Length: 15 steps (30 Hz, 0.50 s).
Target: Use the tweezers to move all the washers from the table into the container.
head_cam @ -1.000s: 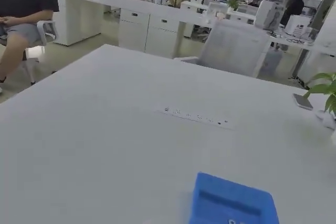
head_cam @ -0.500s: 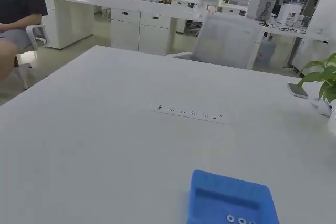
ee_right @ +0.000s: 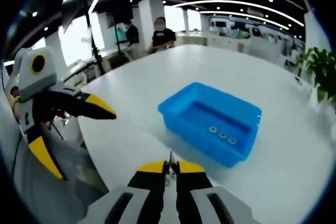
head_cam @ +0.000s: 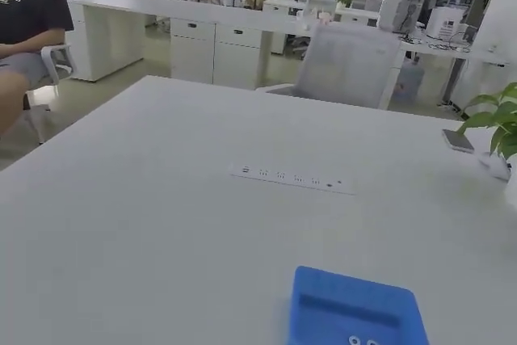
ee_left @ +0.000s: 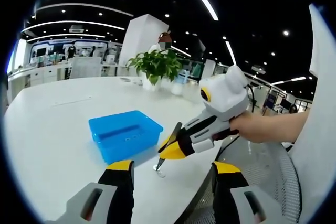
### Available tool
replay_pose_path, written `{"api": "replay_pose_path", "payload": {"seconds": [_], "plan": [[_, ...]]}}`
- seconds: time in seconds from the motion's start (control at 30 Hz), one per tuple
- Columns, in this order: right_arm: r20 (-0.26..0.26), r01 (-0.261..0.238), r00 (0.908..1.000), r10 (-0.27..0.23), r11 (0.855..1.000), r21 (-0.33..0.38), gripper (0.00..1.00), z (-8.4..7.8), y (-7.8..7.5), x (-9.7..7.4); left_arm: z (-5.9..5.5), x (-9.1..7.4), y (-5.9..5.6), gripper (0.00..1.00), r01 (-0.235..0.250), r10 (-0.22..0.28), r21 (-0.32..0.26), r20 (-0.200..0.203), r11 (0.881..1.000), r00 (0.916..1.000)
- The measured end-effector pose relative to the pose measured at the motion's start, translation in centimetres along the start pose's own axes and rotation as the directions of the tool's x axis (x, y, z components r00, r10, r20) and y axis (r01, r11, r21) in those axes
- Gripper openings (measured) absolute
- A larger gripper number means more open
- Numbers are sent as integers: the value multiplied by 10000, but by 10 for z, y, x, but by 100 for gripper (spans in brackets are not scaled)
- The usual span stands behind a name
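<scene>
Right gripper (ee_right: 170, 169) is clamped tight on the tweezers (ee_right: 169, 157), jaws pinched together with the thin tips poking out between them. The blue container (ee_right: 210, 121) sits at one o'clock from those jaws, near but apart, on the white table (ee_right: 157, 77). Three washers (ee_right: 222, 135) lie in a row on its floor. In the left gripper view the tweezer tips are down at the table surface, at five o'clock from the container; contact I can't tell. Left gripper (ee_left: 173, 169) hovers by the table's near edge, jaws spread wide, grasping nothing, with the container at eleven o'clock. In the head view the container lies at six o'clock from the power strip (head_cam: 291, 177).
</scene>
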State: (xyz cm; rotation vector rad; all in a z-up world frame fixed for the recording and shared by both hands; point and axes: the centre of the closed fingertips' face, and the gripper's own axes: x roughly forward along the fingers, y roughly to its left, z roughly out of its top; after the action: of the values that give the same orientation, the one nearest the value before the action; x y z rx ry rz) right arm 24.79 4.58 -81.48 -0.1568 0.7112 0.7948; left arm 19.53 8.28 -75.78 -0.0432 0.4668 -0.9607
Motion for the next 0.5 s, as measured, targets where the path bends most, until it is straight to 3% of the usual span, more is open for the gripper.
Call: {"api": "replay_pose_path", "payload": {"seconds": [0.5], "plan": [[658,52,9978,-34,9996,-280,4,37,-1,-11,2,-1,1,58,-69,70,-56,137,10000,9999]]}}
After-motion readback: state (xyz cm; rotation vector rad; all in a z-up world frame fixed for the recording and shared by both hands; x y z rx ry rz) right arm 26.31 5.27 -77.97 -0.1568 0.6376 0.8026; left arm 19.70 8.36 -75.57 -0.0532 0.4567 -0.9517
